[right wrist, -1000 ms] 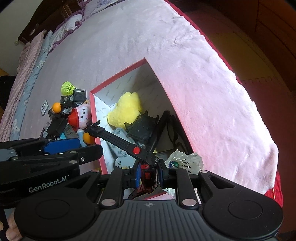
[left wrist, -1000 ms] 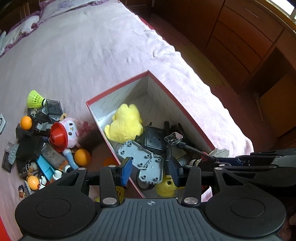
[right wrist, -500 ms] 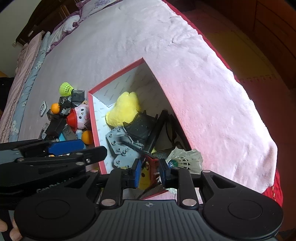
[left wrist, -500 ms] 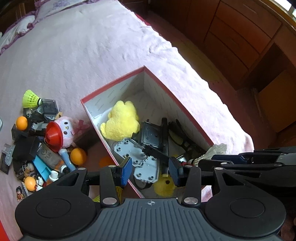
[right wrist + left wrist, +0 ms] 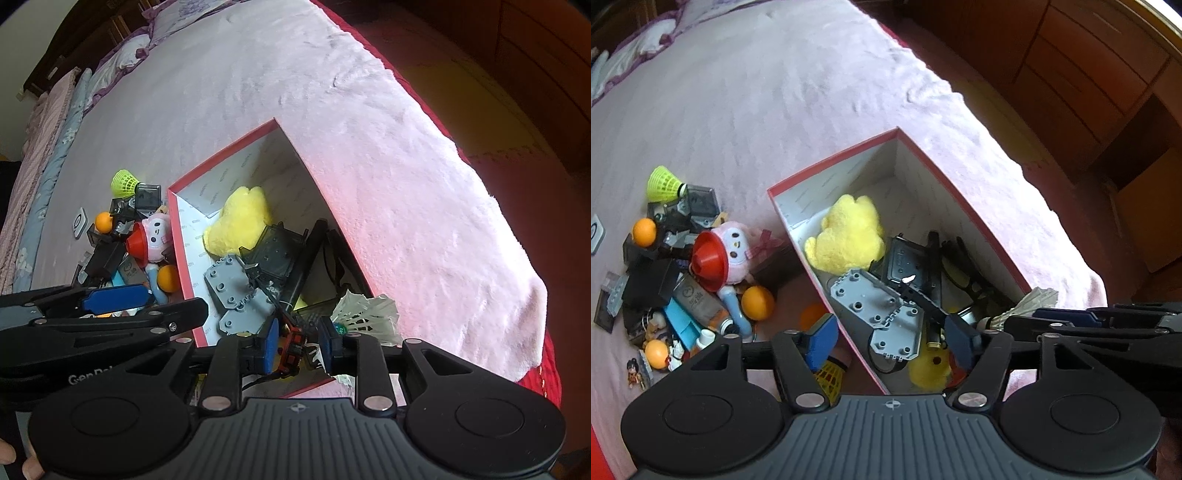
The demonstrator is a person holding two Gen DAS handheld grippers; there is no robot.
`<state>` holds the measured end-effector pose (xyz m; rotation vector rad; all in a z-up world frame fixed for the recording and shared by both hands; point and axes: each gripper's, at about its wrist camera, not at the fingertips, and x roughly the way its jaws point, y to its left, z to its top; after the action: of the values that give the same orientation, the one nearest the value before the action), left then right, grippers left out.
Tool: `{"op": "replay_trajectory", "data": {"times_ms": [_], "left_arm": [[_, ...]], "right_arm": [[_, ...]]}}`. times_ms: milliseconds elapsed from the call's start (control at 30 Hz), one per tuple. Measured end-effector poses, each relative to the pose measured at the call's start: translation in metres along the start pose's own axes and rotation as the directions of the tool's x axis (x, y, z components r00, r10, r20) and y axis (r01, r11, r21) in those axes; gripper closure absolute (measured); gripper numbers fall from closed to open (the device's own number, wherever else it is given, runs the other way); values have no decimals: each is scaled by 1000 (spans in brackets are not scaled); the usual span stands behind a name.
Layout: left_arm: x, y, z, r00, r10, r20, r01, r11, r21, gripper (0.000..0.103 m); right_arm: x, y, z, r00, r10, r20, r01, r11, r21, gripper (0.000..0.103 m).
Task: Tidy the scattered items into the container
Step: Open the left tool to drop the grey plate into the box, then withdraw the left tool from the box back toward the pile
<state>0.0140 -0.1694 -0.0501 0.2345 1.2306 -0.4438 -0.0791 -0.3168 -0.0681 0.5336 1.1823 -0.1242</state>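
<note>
The red box (image 5: 833, 159) with a white inside sits on the pink bedspread. It holds a yellow plush (image 5: 849, 232), grey studded plates (image 5: 879, 310), black parts and a white shuttlecock (image 5: 369, 310). My left gripper (image 5: 891, 341) hangs over the box's near left wall. Its jaws are opening, with nothing pressed between the pads. My right gripper (image 5: 301, 343) hovers over the near end of the box, jaws opening. A black-and-red tool (image 5: 293, 347) lies between its pads with gaps on both sides, its black stem (image 5: 918, 295) resting across the grey plates.
Left of the box lies a pile: a pink plush (image 5: 737, 243) with a red funnel (image 5: 707, 264), orange balls (image 5: 757, 302), a green shuttlecock (image 5: 663, 179), black cases and a blue tube. The bed's edge and wooden drawers (image 5: 1089, 74) are at the right.
The right gripper has let go of the black-and-red tool, whose raised stem has dropped flat into the box. The left gripper's jaws have spread wider.
</note>
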Motion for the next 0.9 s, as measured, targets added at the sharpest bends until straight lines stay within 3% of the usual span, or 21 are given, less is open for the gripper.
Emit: {"op": "replay_trajectory", "data": {"times_ms": [233, 367, 900], "left_arm": [[-3, 10, -2, 999, 33, 5, -33, 999, -33, 20], [-4, 16, -2, 999, 53, 6, -53, 997, -51, 13], [-10, 27, -13, 996, 91, -1, -91, 990, -106, 9]], "right_arm": [[0, 2, 2, 1000, -8, 3, 8, 1000, 2, 70], [0, 4, 3, 1000, -17, 8, 17, 1000, -3, 61], [2, 14, 3, 1000, -21, 5, 21, 999, -34, 55]]}}
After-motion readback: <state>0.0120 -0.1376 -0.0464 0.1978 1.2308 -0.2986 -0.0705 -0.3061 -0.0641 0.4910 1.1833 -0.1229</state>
